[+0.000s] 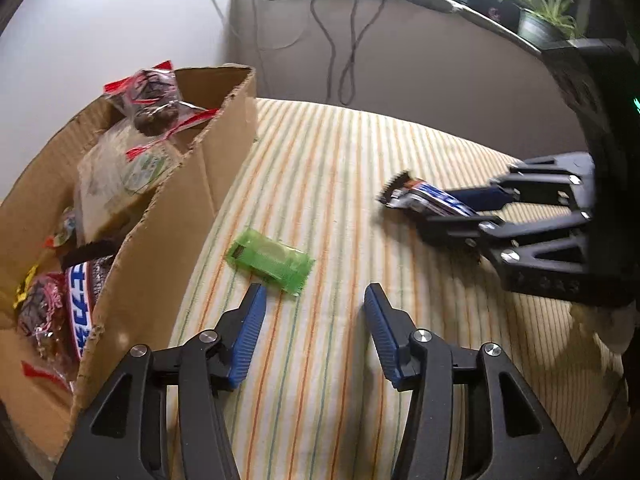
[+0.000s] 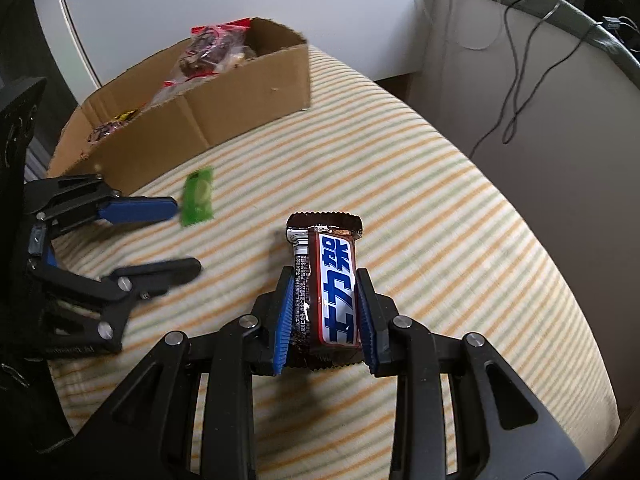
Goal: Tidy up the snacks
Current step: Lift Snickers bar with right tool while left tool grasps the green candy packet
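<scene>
Right gripper (image 2: 325, 316): we are gripping the chocolate bar (image 2: 326, 280) mid-wrapper; advise carrying it level to the cardboard box (image 2: 224, 108).
Left gripper (image 1: 316, 328): we are holding fingers wide before the green packet (image 1: 270, 261).

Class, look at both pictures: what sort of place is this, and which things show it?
Probably a home room: a striped cloth covers the surface, a potted plant stands on a ledge, and loose cables hang down the wall.

Black tool (image 1: 314, 300) frames, ribbed blue pads (image 1: 249, 332), silver screws (image 1: 423, 335)
</scene>
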`<act>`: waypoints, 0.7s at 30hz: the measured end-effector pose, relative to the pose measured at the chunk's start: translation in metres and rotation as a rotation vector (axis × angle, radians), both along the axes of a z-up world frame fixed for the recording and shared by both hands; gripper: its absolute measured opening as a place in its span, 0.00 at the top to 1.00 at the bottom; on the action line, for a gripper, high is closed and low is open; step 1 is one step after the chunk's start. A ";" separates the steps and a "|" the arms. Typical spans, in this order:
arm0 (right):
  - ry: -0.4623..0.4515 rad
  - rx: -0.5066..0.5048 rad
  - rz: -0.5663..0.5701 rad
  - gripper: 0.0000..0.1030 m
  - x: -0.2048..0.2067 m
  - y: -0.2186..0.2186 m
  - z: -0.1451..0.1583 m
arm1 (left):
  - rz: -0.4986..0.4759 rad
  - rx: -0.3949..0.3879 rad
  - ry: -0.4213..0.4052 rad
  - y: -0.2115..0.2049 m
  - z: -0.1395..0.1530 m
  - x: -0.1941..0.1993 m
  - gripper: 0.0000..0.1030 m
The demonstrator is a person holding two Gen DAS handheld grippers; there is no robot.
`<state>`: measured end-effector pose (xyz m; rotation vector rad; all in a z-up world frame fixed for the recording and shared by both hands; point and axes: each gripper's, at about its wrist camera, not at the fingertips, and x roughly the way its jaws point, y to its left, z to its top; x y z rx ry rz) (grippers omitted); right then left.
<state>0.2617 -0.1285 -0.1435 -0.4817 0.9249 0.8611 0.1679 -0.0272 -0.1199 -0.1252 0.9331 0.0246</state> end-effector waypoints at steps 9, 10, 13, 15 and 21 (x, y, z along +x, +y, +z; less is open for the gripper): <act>-0.010 0.047 -0.001 0.71 -0.003 -0.026 0.010 | 0.033 0.034 0.006 -0.004 0.000 0.030 0.48; -0.011 0.045 -0.012 0.71 -0.002 -0.028 0.010 | 0.028 0.039 0.004 -0.004 -0.002 0.033 0.48; 0.000 0.054 -0.044 0.71 0.002 -0.040 0.012 | -0.002 0.066 -0.003 -0.008 -0.004 0.042 0.50; 0.002 0.058 -0.055 0.71 0.003 -0.044 0.012 | -0.026 0.060 -0.007 -0.010 -0.005 0.044 0.60; -0.017 0.037 -0.070 0.71 -0.001 -0.044 0.013 | -0.093 0.114 -0.024 -0.025 -0.004 0.052 0.79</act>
